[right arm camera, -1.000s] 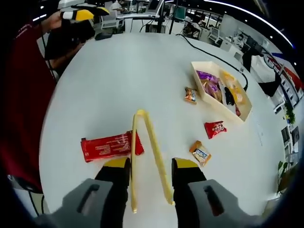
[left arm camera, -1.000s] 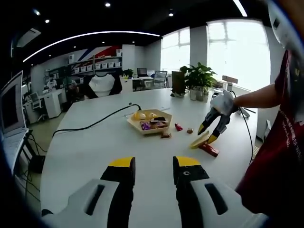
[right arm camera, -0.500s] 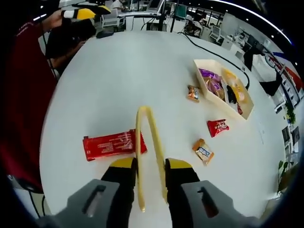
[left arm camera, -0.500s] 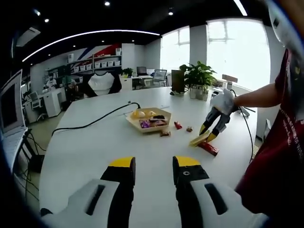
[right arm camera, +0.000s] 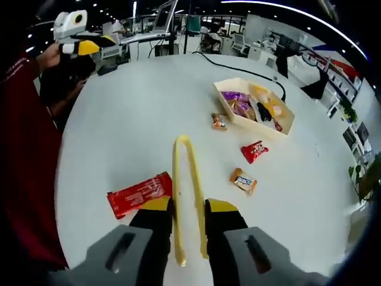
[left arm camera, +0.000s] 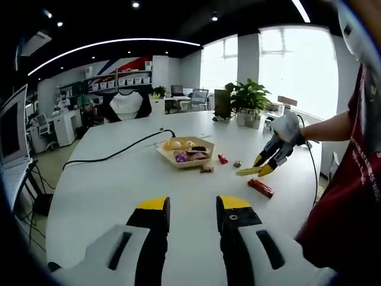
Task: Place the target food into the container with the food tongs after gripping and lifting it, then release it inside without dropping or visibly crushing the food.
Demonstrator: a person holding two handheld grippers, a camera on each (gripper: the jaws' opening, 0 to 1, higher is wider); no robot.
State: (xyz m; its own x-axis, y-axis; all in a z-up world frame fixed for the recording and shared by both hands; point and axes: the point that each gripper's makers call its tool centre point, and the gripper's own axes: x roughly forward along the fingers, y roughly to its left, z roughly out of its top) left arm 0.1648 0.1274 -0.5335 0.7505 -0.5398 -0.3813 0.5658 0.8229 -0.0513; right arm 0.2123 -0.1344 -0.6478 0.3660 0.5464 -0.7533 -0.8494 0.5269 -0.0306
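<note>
Between the jaws of the right gripper [right arm camera: 186, 205] a pair of yellow food tongs [right arm camera: 188, 185] is pinched, the two arms being squeezed near their free ends while the joined bend points forward, away from the camera, over the white table [right arm camera: 131, 107]. Seen from the left gripper view, the right gripper [left arm camera: 268, 164] is held above the table surface with the tongs [left arm camera: 248, 171] lying roughly level. Which food is the target cannot be told from the task; three small wrapped snacks lie loose ahead and to the right of the tongs: an orange packet [right arm camera: 243, 180] nearest, a red packet [right arm camera: 253, 151] further on, and a small packet [right arm camera: 219, 121] just beside the wooden tray [right arm camera: 284, 128], which is taken to be the container and already holds several sweets. A long red bar [right arm camera: 140, 193] lies just left of the right gripper's jaws, its long axis running crosswise to the tongs. The left gripper [left arm camera: 191, 208] is held with its jaws spread and empty, well apart from all the food, so the right gripper is judged the nearer by far. For any pick, a swing of the tongs to the right would be needed
</note>
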